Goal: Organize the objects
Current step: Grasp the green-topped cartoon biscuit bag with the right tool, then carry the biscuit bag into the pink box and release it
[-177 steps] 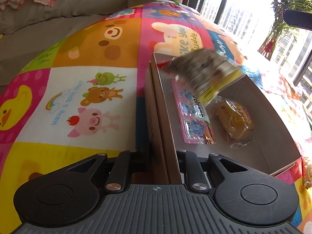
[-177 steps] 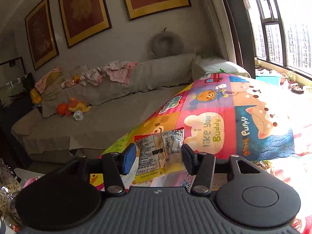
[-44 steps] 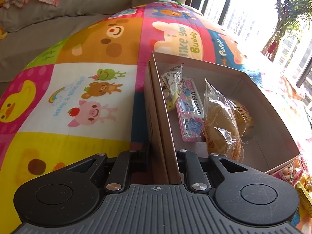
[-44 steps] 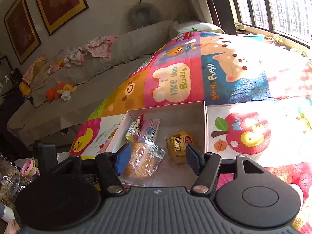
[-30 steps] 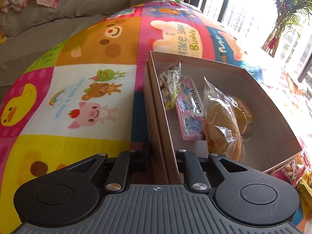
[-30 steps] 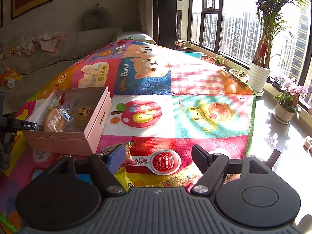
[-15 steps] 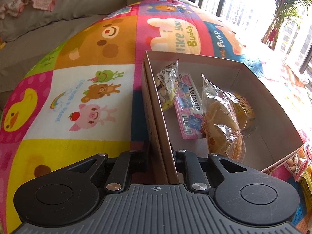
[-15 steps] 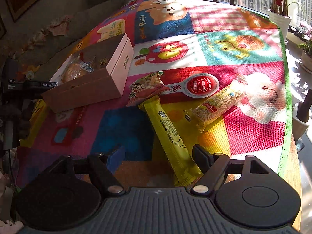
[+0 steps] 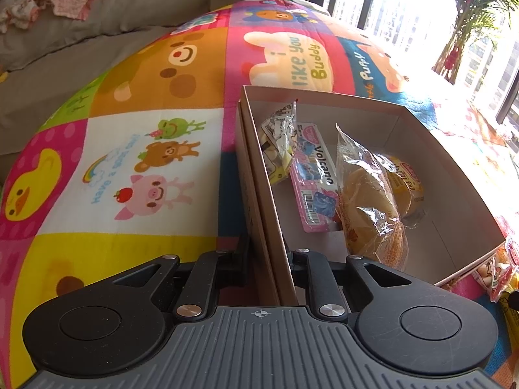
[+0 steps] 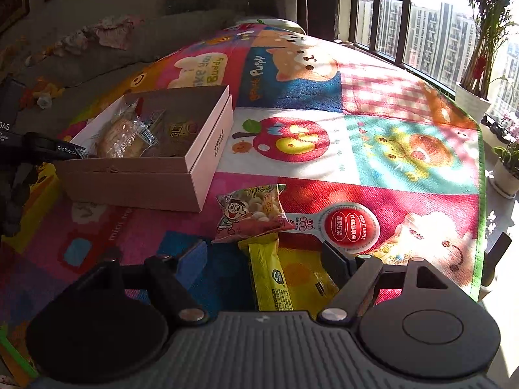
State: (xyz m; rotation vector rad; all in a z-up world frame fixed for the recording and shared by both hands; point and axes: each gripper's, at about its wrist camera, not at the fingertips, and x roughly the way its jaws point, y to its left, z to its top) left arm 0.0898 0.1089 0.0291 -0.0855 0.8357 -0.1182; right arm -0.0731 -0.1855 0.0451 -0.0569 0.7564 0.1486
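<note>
Sunlit windows (image 10: 421,26) beside a grey sofa (image 9: 97,32); potted plants (image 10: 480,74) line the sill.

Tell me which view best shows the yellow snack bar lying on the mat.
The right wrist view. The yellow snack bar lies on the mat between the open right gripper's fingers, wrapper print visible, its near end hidden by the gripper body. The left wrist view shows at most a yellow sliver at its right edge, too little to identify.

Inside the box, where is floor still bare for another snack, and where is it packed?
Bare floor in the box lies along its right wall, beside the yellow pack, and at the far end. The left side is crowded: bun, pink pack and clear bag overlap there.
</note>
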